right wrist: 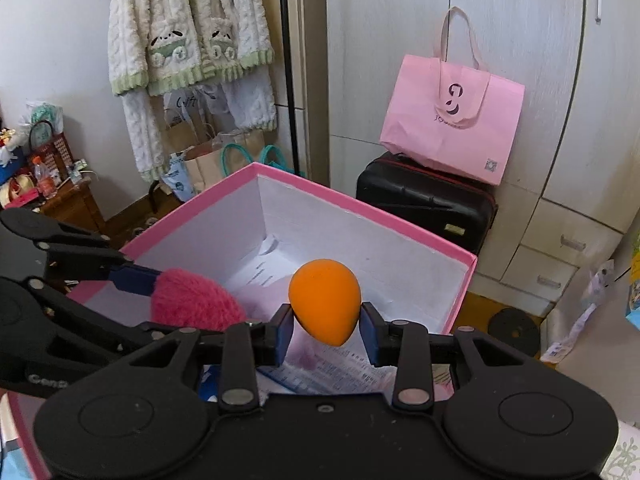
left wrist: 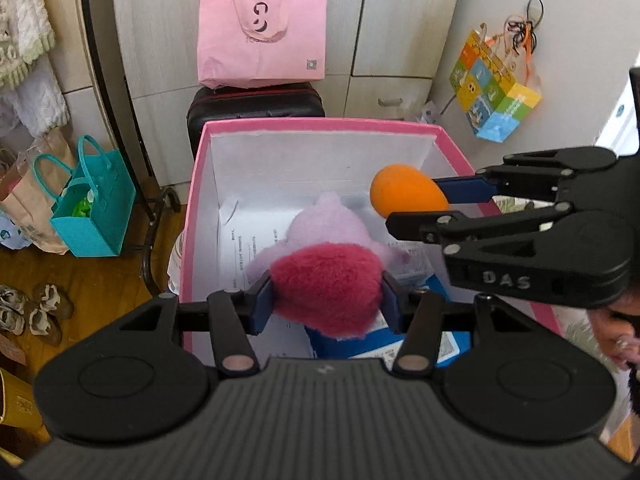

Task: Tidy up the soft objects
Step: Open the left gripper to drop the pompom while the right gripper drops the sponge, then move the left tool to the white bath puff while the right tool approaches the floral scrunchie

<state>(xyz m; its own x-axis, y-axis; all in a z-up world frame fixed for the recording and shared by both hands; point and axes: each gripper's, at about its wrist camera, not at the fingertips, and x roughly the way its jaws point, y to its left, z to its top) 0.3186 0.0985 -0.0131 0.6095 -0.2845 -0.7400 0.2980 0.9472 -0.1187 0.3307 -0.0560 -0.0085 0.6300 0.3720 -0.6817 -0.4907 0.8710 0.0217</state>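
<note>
- Holding a fuzzy magenta plush puff [left wrist: 326,288] in my left gripper [left wrist: 326,300]; the blue pads [left wrist: 262,304] pinch it from both sides, and the fur bulges out past them.
- Right gripper [right wrist: 326,330] pinches a smooth matte orange egg-shaped sponge [right wrist: 325,300], its narrow tip pointing down between the blue pads [right wrist: 285,334].
- Both items hang above the open pink cardboard box with white inner walls [left wrist: 320,125]. The puff is over the near half, the sponge over the right side.
- From the left wrist view, the right gripper comes in from the right edge with the orange sponge [left wrist: 406,191] at its tips, just beside and above the puff, not touching it.
- From the right wrist view, the left gripper enters from the left, with the puff [right wrist: 196,300] near the sponge and a small gap between them.
- Inside the box: a pale lilac fleecy plush toy [left wrist: 332,228] lying on printed white paper sheets [left wrist: 240,248], directly beyond the puff; a blue-and-white carton [left wrist: 372,344] is under my left gripper.
- Behind the box: a black hard-shell suitcase [right wrist: 424,200] with a pink tote bag [right wrist: 452,120] on top, against white cabinet doors [right wrist: 520,60].
- A teal handled bag [left wrist: 94,208] stands on the wood floor left of the box.
- A cream knit garment with green trim [right wrist: 188,40] hangs on the wall.
</note>
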